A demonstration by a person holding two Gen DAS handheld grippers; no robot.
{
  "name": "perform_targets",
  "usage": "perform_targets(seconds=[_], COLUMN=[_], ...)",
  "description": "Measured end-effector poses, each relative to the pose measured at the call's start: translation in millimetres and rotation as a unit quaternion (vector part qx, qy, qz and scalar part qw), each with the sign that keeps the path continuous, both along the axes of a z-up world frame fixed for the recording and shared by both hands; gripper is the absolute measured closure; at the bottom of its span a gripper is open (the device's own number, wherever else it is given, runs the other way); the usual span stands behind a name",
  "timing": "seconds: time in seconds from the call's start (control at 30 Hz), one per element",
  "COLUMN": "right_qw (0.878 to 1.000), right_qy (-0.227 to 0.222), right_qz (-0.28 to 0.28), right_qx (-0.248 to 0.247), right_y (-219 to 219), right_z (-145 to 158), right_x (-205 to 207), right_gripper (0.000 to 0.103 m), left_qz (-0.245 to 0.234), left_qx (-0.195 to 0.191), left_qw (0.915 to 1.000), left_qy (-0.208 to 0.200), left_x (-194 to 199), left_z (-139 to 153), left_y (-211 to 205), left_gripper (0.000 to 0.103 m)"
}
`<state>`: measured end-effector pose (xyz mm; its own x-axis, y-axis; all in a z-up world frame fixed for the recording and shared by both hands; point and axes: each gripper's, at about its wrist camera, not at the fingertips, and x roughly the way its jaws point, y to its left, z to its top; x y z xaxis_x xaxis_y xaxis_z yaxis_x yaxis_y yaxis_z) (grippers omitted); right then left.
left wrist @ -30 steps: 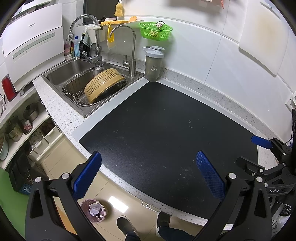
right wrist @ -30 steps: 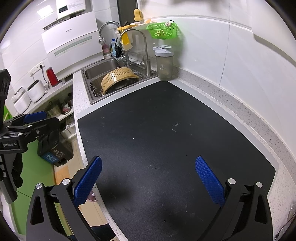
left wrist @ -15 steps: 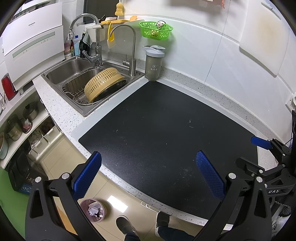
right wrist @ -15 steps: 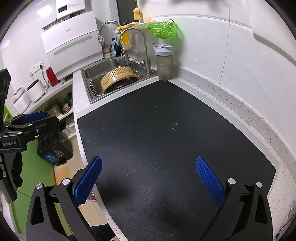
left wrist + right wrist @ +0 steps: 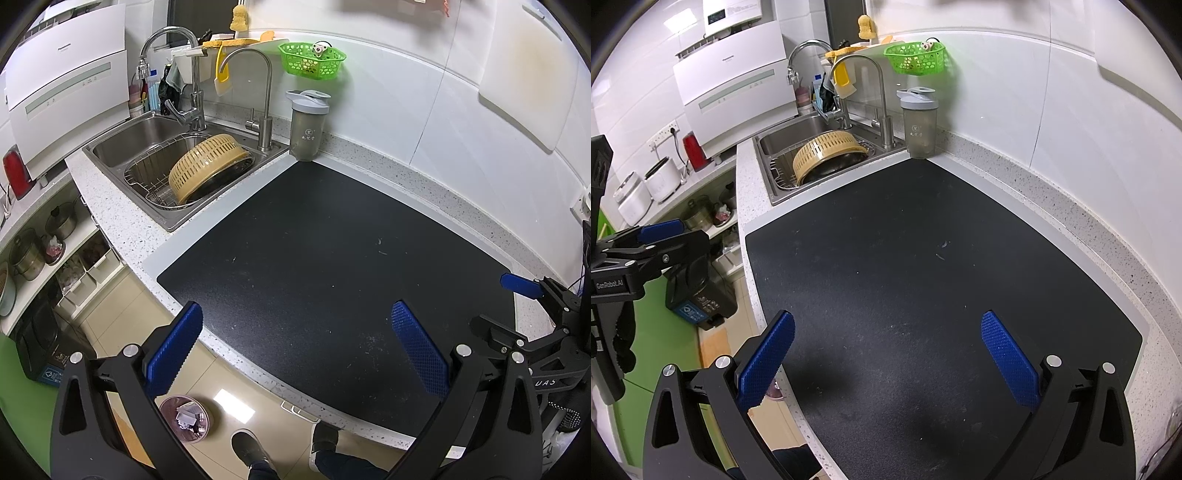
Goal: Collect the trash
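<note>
A small pink trash bin [image 5: 185, 417] with crumpled paper inside stands on the floor below the counter's front edge, in the left wrist view. My left gripper [image 5: 295, 343] hangs open over that front edge, nothing between its blue pads. My right gripper [image 5: 886, 354] is open too, above the black mat [image 5: 923, 280], and holds nothing. Only tiny specks [image 5: 942, 251] lie on the mat. Each gripper shows at the edge of the other's view: the right gripper [image 5: 521, 286] and the left gripper [image 5: 661, 230].
A steel sink [image 5: 155, 147] with a yellow colander [image 5: 207, 166] sits at the back left. A grey shaker bottle [image 5: 306, 125] stands by the wall under a green basket [image 5: 312, 61]. A person's shoes [image 5: 251, 448] are on the floor below. Shelves with pots [image 5: 29, 254] line the left.
</note>
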<state>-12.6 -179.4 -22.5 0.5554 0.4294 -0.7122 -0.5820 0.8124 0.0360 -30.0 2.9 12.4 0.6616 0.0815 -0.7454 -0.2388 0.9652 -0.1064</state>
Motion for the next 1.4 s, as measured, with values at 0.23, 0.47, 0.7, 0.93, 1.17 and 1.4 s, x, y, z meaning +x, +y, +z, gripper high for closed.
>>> perform_targets(seconds=[0.23, 0.47, 0.7, 0.93, 1.17, 1.4], right_qw=[1.000, 1.000, 1.000, 1.000, 1.000, 1.000], right_qy=[0.000, 0.000, 0.000, 0.000, 0.001, 0.000], right_qz=[0.000, 0.000, 0.000, -0.002, 0.002, 0.004], right_qx=[0.000, 0.000, -0.001, -0.004, -0.005, -0.005], right_y=[-0.1, -0.2, -0.4, -1.1, 0.6, 2.1], right_z=[0.3, 0.4, 0.1, 2.1, 2.7, 3.8], right_x=[0.1, 0.5, 0.0, 2.4, 2.3, 2.1], right_gripper=[0.006, 0.006, 0.006, 0.006, 0.006, 0.006], left_qz=[-0.001, -0.001, 0.009, 0.048, 0.037, 0.026], left_qx=[0.002, 0.002, 0.015, 0.032, 0.006, 0.012], left_qw=[1.0000, 1.0000, 0.9998, 0.9979, 0.9992, 0.9996], left_qy=[0.000, -0.001, -0.001, 0.029, 0.018, 0.008], left_x=[0.3, 0.0, 2.4, 3.7, -2.1, -2.4], left_z=[0.0, 0.3, 2.3, -2.3, -2.5, 2.7], left_y=[-0.7, -0.8, -0.2, 2.4, 2.3, -4.5], left_gripper=[0.003, 0.003, 0.003, 0.003, 0.003, 0.003])
